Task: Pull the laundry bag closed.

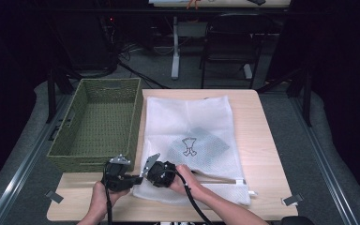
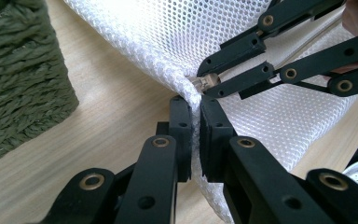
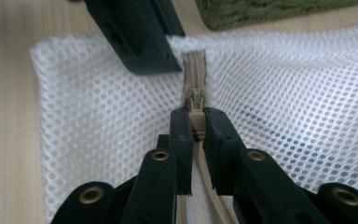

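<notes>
Both claws pinched on the near-left corner of the mesh laundry bag.

My left claw (image 2: 195,112) is clamped on the corner edge of the white mesh laundry bag (image 1: 192,122), which lies flat on the worktop (image 1: 267,154) just right of the green woven basket (image 1: 98,122). My right claw (image 3: 195,122) is closed tight on the beige zipper pull (image 3: 196,103) at that same near-left corner, its tips almost touching my left claw. Inside the bag, toward its middle, lies a grey garment (image 1: 198,146) with a dark printed figure.
</notes>
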`<state>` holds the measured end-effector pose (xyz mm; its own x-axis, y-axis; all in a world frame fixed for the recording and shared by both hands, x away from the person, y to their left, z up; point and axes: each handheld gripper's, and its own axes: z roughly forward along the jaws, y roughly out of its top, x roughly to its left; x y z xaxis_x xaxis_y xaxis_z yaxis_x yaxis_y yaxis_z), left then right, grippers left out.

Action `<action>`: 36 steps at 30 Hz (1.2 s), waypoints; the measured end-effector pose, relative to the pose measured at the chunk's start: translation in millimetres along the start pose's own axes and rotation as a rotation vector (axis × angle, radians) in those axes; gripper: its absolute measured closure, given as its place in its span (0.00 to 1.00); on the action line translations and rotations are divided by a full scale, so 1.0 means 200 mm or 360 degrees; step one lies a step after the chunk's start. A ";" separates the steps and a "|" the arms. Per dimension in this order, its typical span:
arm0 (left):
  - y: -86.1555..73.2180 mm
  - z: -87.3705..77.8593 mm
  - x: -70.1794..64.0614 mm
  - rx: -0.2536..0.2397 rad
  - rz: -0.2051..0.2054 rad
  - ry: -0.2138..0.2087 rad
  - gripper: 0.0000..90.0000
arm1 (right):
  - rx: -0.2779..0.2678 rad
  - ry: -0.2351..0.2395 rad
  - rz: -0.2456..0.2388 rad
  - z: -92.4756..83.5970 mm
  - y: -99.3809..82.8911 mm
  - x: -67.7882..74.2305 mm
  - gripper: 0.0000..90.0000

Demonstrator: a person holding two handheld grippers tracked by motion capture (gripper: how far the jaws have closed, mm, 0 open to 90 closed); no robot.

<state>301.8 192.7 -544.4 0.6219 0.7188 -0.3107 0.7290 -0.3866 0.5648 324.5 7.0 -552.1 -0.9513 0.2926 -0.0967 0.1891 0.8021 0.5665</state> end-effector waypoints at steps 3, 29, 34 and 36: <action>0.00 0.00 0.00 -0.0004 0.0000 -0.0004 0.95 | 0.0024 0.0002 0.0006 0.00 -0.02 -0.01 0.91; 0.01 -0.02 -0.01 -0.0030 0.0022 -0.0012 0.95 | 0.0112 0.0001 0.0022 -0.04 -0.10 -0.02 0.91; 0.01 -0.02 -0.01 -0.0032 0.0017 -0.0011 0.94 | 0.0142 -0.0005 0.0017 -0.06 -0.12 -0.03 0.91; 0.01 -0.03 -0.01 -0.0041 0.0018 -0.0013 0.94 | 0.0147 -0.0006 0.0017 -0.07 -0.13 -0.03 0.91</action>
<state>300.3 194.7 -538.6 0.6326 0.7096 -0.3103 0.7143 -0.3796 0.5879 322.1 -23.0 -553.9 -0.9483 0.3030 -0.0941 0.2209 0.8435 0.4896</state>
